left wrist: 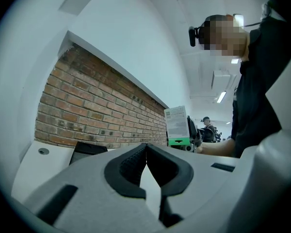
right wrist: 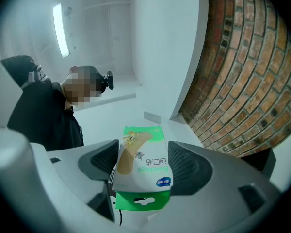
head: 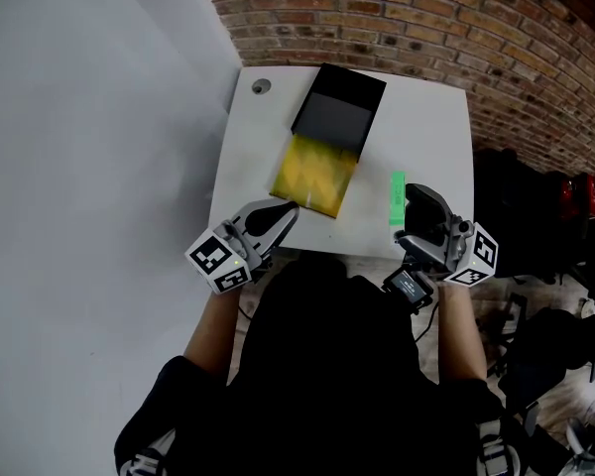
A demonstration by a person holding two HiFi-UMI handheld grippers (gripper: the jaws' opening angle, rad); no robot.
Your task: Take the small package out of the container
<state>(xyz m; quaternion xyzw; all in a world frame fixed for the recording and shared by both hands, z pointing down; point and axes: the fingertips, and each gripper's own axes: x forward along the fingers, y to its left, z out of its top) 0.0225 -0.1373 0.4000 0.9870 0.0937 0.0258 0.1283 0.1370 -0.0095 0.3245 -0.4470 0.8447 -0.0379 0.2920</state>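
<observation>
Small package [right wrist: 140, 168], green-and-white bandage box: pinched between the right gripper [right wrist: 143, 149] pads, tipped upward, judged already lifted out of the yellow-lined container [head: 315, 175], which lies beyond the left gripper [left wrist: 146, 147], jaws pressed together, empty, apparently idle

Green-and-white small package [right wrist: 140, 171] — upright, between the right tongs [right wrist: 143, 147] (outside the black-and-yellow container [head: 337, 107])

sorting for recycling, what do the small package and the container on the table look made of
The small package: thin printed cardboard, slightly glossy, judging by crisp folded edges and a punched hang tab. The container: black part looks matte and rigid, cardboard or plastic, I cannot tell; its yellow part shines unevenly, likely plastic film.
</observation>
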